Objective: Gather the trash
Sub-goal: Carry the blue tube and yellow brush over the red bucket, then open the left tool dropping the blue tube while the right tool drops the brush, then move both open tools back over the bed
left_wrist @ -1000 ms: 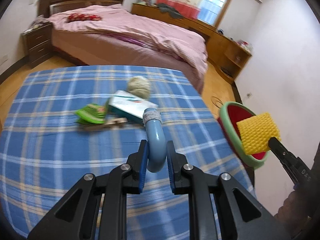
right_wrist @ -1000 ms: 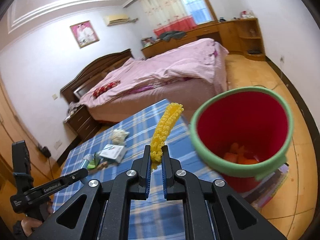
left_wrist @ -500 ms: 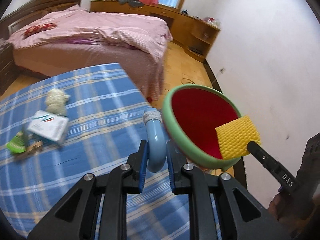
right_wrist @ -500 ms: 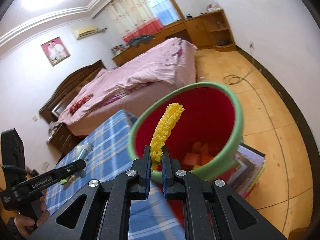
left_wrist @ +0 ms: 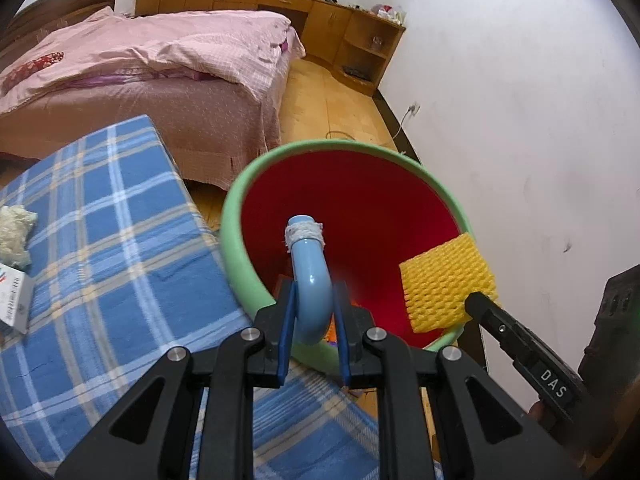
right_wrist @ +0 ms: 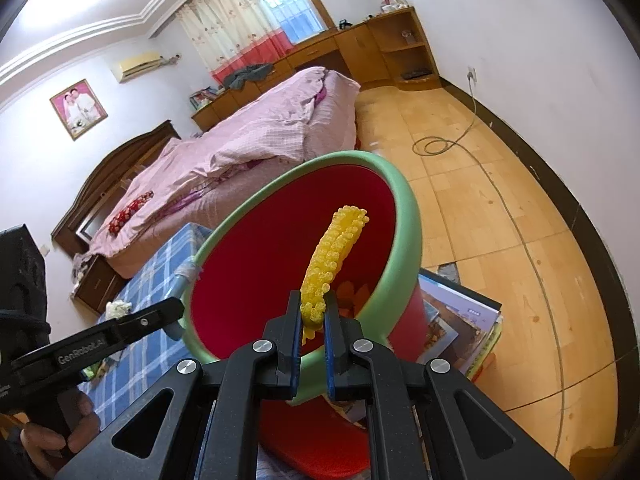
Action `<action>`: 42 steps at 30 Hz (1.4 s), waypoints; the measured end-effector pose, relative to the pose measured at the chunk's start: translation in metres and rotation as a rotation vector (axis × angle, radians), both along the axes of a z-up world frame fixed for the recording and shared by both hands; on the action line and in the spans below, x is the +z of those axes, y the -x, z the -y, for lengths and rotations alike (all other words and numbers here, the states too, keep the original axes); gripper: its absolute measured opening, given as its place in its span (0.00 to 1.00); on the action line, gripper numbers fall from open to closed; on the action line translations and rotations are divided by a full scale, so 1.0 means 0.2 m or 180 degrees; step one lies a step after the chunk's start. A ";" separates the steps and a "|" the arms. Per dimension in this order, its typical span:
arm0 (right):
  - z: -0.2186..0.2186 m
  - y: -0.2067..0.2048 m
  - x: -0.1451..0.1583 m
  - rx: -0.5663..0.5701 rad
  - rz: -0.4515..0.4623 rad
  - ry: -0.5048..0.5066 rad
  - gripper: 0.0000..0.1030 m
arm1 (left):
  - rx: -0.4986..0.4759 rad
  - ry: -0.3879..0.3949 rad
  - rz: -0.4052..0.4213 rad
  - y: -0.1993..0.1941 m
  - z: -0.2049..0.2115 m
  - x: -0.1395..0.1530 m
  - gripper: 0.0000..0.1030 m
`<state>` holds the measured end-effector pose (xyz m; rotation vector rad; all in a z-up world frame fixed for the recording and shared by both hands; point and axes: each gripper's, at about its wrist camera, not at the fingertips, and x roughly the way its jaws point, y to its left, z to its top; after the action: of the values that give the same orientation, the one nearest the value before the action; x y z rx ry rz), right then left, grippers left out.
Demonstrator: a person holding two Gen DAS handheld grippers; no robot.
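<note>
Left gripper [left_wrist: 312, 312]: we have it clamped on a curved blue tube [left_wrist: 310, 280], its taped end aimed over the bin's mouth.
Right gripper [right_wrist: 312, 320]: we have it pinched together on a yellow foam net [right_wrist: 334, 258], which stands up from the jaws above the red interior.
Why held this way: both pieces hang past the green rim, so letting go should, in our judgement, drop them inside rather than on the floor.
Bin [left_wrist: 240, 216]: red bucket with a green rim, just beside the edge of the blue plaid table [left_wrist: 100, 240], standing on a stack of books [right_wrist: 460, 320].
Bin contents: orange scraps [right_wrist: 352, 294] at the bottom; we cannot tell what they are, as the grippers hide most of them.
Trash left on the table: a crumpled white wad [left_wrist: 14, 232] and a small box [left_wrist: 12, 300] at the picture's edge.
Stage: two items over the bin, not yet released.
</note>
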<state>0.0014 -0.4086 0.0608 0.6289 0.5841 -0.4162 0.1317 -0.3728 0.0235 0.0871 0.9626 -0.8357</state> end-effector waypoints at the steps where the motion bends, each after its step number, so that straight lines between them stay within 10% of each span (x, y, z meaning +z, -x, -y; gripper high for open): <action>1: 0.00 0.00 0.00 -0.0004 -0.0005 -0.0005 0.10 | 0.0001 -0.0021 -0.0011 0.00 0.01 -0.02 0.17; 12: 0.01 -0.01 -0.03 0.0013 -0.0018 -0.0039 0.14 | 0.0019 -0.0008 -0.0002 0.03 0.02 -0.02 0.26; 18: -0.02 -0.02 -0.01 0.0052 -0.0017 0.0025 0.36 | 0.0124 -0.0026 0.0054 0.05 -0.07 0.02 0.29; 42: -0.43 -0.04 0.19 0.0430 0.0031 0.0336 0.68 | 0.1100 -0.0146 0.0272 0.14 -0.78 0.16 0.34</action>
<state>0.0091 -0.3224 0.0981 0.4870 0.5879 -0.3147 0.1045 -0.2175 0.0561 -0.0048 0.8848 -0.4880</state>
